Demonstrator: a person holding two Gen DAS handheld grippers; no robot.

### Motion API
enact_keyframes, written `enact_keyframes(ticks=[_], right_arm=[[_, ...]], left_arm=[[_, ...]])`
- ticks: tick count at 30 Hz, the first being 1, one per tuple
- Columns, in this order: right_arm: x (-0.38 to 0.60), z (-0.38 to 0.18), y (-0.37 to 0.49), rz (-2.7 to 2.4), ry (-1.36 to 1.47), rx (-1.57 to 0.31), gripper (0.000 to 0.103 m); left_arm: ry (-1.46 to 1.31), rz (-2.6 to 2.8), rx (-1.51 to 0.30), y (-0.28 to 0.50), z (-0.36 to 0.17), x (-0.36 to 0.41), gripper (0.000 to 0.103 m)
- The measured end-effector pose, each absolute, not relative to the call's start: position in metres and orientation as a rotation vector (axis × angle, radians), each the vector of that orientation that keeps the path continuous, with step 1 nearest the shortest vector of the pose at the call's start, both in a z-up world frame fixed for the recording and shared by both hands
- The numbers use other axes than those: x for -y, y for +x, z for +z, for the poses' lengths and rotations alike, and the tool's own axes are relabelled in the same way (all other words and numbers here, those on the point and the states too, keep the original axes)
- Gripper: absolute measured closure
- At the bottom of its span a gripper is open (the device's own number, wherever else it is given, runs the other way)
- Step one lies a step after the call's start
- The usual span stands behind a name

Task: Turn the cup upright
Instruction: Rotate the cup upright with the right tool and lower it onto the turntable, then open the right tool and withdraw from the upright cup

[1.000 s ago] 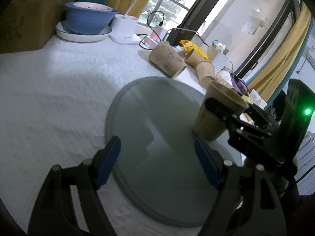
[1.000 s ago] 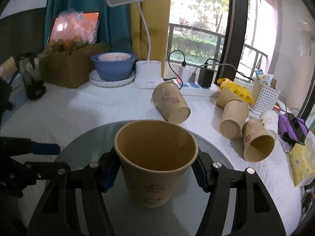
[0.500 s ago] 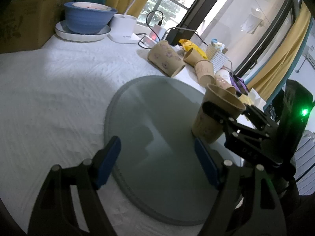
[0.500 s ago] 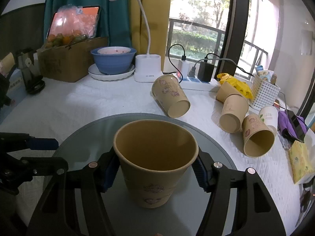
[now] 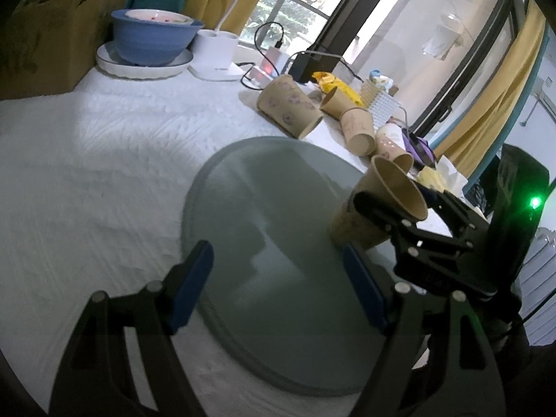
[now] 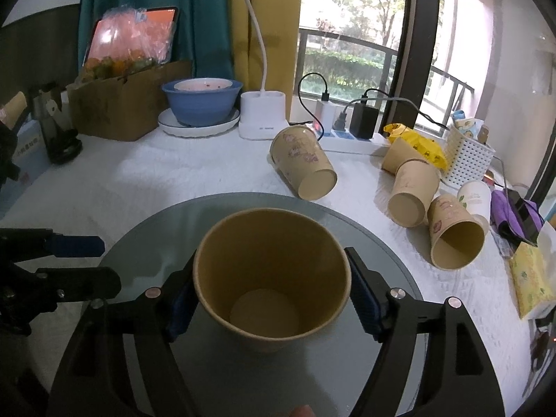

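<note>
A tan paper cup [image 6: 271,274] stands mouth up on the grey round plate [image 6: 160,243], tilted slightly toward the camera. My right gripper [image 6: 271,299] is shut on the cup, its blue pads against both sides. In the left wrist view the same cup [image 5: 378,205] sits at the plate's right edge, held by the black right gripper. My left gripper [image 5: 278,285] is open and empty over the near part of the plate [image 5: 271,215].
Several tan paper cups [image 6: 302,166] lie on their sides on the white cloth behind and to the right of the plate. A blue bowl [image 6: 201,104], a white lamp base [image 6: 262,118], a cardboard box [image 6: 121,104], chargers and a white basket [image 6: 467,163] stand at the back.
The right gripper has tipped and lowered a little, so I look more down into the cup. The left gripper has barely moved and stays open.
</note>
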State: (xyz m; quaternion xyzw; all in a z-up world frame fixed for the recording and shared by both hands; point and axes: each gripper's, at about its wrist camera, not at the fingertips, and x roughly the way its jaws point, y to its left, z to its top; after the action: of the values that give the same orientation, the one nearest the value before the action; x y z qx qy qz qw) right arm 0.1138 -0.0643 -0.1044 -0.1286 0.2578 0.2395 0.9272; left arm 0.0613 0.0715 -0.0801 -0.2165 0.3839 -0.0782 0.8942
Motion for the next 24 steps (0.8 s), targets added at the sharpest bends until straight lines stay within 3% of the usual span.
enact_keyframes(ticks=[24], right_arm=[[0.110,-0.047,0.048,0.484,-0.175,-0.408,0.023]], left_arm=[[-0.326,-0.162,-0.635,0.018,-0.017,-0.027,0.025]])
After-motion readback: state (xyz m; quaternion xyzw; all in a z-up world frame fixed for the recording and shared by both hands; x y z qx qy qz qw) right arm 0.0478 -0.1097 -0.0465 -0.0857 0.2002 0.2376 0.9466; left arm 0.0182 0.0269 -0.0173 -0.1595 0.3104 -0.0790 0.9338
